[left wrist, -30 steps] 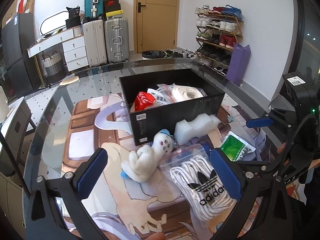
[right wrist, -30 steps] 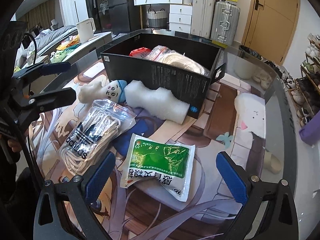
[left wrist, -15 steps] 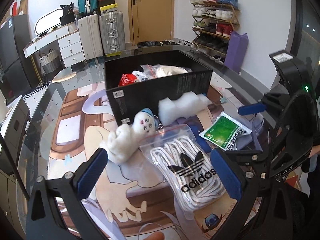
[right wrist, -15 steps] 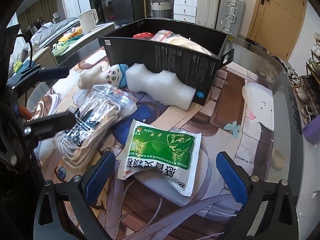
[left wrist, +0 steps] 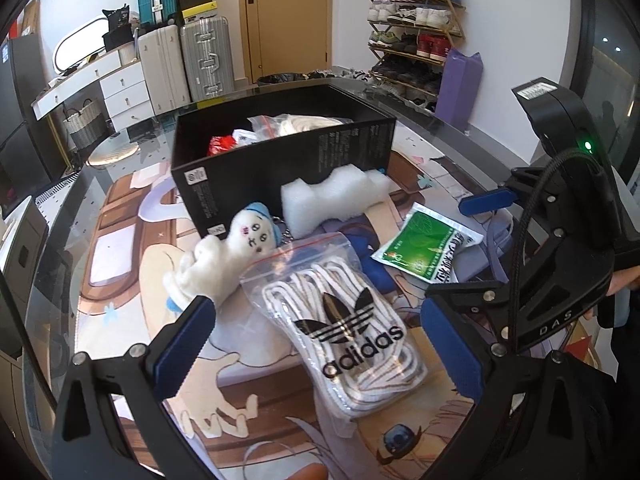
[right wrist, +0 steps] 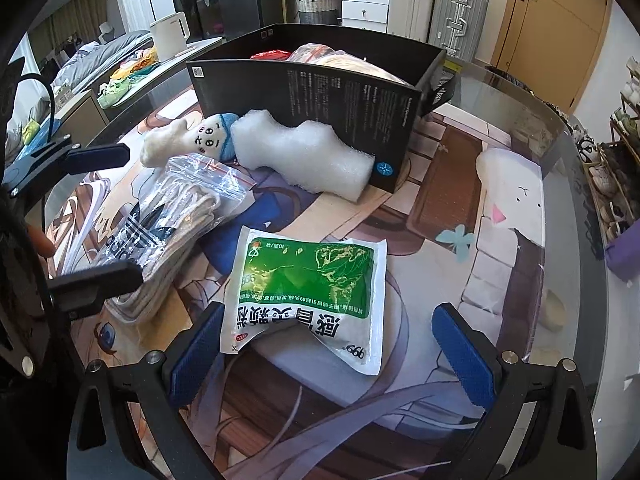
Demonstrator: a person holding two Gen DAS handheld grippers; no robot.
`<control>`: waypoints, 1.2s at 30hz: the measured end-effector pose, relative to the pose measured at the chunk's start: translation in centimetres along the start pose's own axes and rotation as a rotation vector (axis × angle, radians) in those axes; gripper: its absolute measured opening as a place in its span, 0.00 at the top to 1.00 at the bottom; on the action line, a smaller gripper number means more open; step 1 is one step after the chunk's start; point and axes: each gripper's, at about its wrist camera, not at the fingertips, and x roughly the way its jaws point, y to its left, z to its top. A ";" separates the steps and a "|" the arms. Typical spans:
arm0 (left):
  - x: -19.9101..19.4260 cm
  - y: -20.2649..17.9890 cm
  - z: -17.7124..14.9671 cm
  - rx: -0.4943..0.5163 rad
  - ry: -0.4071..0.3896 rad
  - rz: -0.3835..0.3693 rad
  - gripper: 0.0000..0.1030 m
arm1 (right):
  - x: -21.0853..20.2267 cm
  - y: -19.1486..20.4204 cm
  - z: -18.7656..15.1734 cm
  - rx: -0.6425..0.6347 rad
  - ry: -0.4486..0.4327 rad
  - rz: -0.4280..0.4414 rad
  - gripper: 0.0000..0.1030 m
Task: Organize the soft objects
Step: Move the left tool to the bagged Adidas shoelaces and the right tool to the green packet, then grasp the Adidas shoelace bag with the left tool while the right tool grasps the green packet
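Note:
A clear zip bag of white Adidas laces lies on the printed mat between the fingers of my open left gripper; it also shows in the right wrist view. A white plush doll with a blue cap and a white foam block lie against the black box, which holds several bagged items. A green-and-white packet lies just ahead of my open right gripper, its near edge between the fingers. The packet shows in the left wrist view too.
The glass table edge curves round at right. A white kettle stands on a side counter. Suitcases, a shoe rack and a purple bag stand beyond the table.
Both grippers have moved down and forward. The lace bag now sits between the left fingers and the green packet reaches between the right fingers. No object has moved.

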 end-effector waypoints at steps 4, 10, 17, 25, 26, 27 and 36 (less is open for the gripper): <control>0.3 -0.4 -0.2 0.006 0.011 -0.010 0.00 | 0.0 -0.1 -0.1 -0.001 0.000 -0.001 0.01; 1.0 -0.4 -0.5 0.011 0.036 0.011 0.00 | -0.1 -0.6 -0.4 0.001 0.002 -0.001 0.01; 1.7 -0.7 -0.7 0.022 0.059 0.025 0.00 | -0.2 -0.6 -0.8 0.009 -0.011 -0.005 0.01; 2.3 -0.6 -0.8 0.014 0.077 0.015 0.00 | -0.2 -0.5 -0.9 0.002 -0.016 -0.004 0.01; 2.3 -0.6 -0.8 0.012 0.079 0.015 0.00 | -0.2 -0.4 -0.9 0.000 -0.018 -0.004 0.01; 2.2 -0.6 -0.8 0.010 0.080 0.013 0.00 | -0.2 -0.3 -0.8 -0.001 -0.020 -0.003 0.01; 1.7 -0.3 -0.5 -0.003 0.058 -0.036 0.01 | -0.2 0.3 -0.7 -0.011 -0.024 0.003 0.01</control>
